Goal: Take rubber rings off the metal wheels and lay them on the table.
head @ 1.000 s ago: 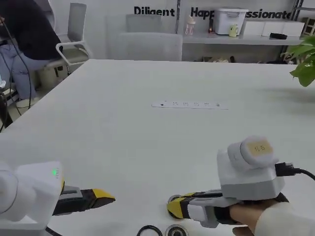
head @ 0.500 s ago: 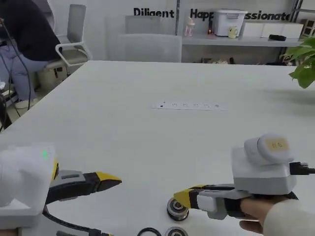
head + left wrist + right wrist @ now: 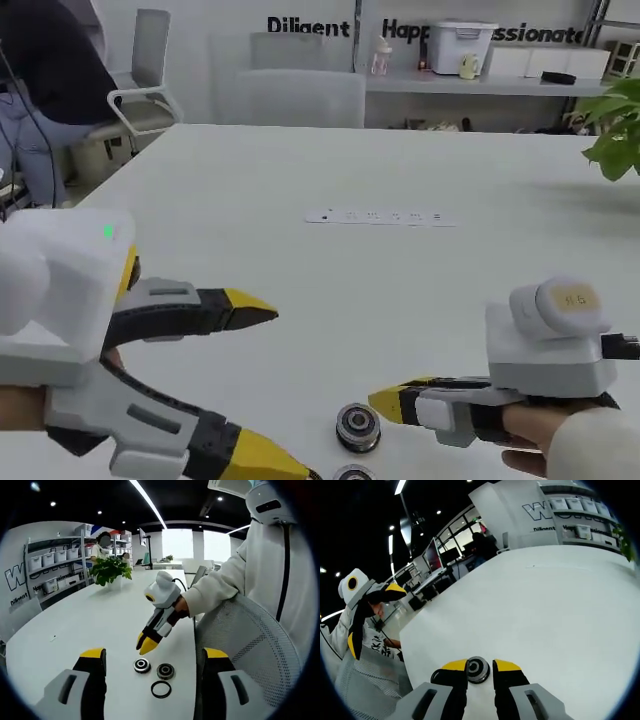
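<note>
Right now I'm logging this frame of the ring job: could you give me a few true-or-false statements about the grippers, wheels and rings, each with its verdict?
1. The left gripper has its jaws wide apart with nothing held between them. True.
2. One black rubber ring lies loose on the table beside two metal wheels. True.
3. The right gripper is raised far from the wheels. False: it is low over the table, and its own view shows a wheel in the gap between its jaw tips.
4. The wheels stand on a tray. False: they sit directly on the white table.
</note>
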{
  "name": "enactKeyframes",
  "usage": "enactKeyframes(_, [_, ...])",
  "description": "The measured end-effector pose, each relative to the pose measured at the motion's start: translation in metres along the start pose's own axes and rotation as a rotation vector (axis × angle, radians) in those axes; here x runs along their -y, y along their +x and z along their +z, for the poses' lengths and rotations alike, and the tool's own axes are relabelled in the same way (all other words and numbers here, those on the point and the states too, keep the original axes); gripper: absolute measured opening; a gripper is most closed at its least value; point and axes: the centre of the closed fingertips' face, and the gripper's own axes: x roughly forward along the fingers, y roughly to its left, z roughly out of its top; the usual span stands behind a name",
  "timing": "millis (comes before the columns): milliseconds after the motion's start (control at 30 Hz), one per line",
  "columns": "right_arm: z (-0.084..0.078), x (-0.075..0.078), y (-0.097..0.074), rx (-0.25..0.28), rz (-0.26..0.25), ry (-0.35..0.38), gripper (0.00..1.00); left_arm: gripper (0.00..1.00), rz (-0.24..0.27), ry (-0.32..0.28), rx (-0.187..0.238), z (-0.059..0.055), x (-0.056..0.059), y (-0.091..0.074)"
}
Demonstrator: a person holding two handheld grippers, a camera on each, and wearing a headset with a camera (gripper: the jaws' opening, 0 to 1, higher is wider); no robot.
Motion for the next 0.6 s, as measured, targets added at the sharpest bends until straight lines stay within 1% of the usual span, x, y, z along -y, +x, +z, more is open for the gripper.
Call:
enactKeyframes(167, [-0.001,0.0,0.0,-0.002,0.011,-0.007,0.2,0.75,-0.016,0.025,-0.009,0.007,-0.011,0.011])
enactKeyframes(233, [-0.002,0.0,0.001,-0.007,0.015,-0.016,0.21,0.74,-0.024,0.034,-0.01,0.012,-0.018,0.017])
enactKeyframes(267, [-0.003,0.001,0.001,-0.01,0.015,-0.021,0.21,0.74,-0.024,0.036,-0.009,0.013,-0.019,0.018])
enactKeyframes(367, [-0.005,0.001,0.002,-0.022,0.013,-0.041,0.22,0.73,-0.021,0.048,-0.001,0.019,-0.029,0.027])
enactKeyframes(400, [-0.006,0.001,0.002,-0.023,0.014,-0.044,0.22,0.72,-0.017,0.052,0.001,0.02,-0.031,0.03])
enactKeyframes(467, [-0.007,0.0,0.003,-0.028,0.019,-0.049,0.22,0.69,0.011,0.064,0.007,0.02,-0.041,0.037])
enactKeyframes(500, [-0.008,-0.001,0.003,-0.03,0.021,-0.055,0.23,0.67,0.031,0.061,0.015,0.02,-0.046,0.042])
enactKeyframes(600, [-0.011,-0.002,0.004,-0.043,0.023,-0.075,0.23,0.64,0.06,0.048,0.037,0.019,-0.051,0.052])
